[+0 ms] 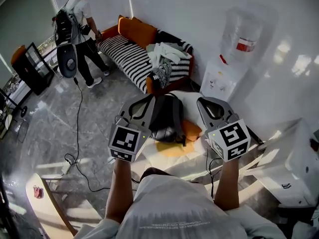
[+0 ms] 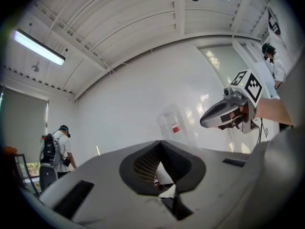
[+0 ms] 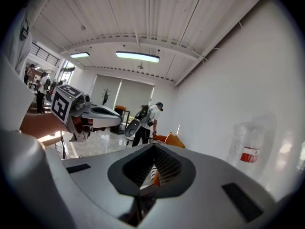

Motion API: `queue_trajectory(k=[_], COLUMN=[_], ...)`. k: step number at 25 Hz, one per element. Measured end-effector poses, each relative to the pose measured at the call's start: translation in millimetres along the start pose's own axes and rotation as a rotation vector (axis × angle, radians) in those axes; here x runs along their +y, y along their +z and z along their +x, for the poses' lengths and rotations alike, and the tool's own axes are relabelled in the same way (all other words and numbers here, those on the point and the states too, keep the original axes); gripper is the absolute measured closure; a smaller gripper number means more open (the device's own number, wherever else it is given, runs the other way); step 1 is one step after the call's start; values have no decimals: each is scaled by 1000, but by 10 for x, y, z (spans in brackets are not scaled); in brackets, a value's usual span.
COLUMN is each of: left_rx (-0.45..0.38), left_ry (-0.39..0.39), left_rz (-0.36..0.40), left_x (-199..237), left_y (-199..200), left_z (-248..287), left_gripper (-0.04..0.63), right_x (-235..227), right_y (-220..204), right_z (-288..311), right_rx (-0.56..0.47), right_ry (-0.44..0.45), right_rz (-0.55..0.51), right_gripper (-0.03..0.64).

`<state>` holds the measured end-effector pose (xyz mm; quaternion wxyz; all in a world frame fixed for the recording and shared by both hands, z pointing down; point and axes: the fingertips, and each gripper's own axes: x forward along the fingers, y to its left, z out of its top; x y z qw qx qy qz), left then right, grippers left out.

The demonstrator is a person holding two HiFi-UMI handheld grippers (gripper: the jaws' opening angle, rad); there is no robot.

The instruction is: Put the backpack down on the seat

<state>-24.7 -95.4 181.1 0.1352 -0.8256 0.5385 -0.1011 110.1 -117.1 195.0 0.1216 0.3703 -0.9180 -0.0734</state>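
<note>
Dark grey fabric backpack (image 1: 167,117) rests on the orange-cushioned seat (image 1: 191,130), flanked by 2 claws.
The left claw (image 1: 141,108) and right claw (image 1: 212,108) are each pressed together, pinching nothing, just beside the pack. Rounded and slumped, the bag sits toward the cushion's front; it could slide off, or a loose strap might snag a withdrawing claw.

White walls (image 1: 199,14), grey floor (image 1: 99,118), striped sofa (image 1: 127,54)

Black fabric backpack (image 1: 167,117) hangs between the left gripper (image 1: 141,108) and right gripper (image 1: 209,111); orange seat cushion (image 1: 192,131) shows beneath it (contact unclear); black-and-white striped sofa (image 1: 127,56) stands behind.
</note>
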Motion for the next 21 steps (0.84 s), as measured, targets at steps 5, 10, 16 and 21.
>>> queue_trajectory(k=[5, 10, 16, 21], left_rx=[7, 9, 12, 14], left_ry=[6, 6, 2, 5], left_rz=[-9, -15, -18, -20], left_x=[24, 60, 67, 84], left_y=[-26, -51, -78, -102], left_z=[14, 39, 99, 133], left_gripper=[588, 588, 588, 588], right_x=[3, 6, -42, -80], right_y=[10, -73, -72, -107], right_z=[42, 83, 135, 172], right_rx=[-3, 19, 22, 24], right_ry=[12, 27, 17, 9], right_rz=[2, -10, -5, -13], right_gripper=[614, 614, 614, 614])
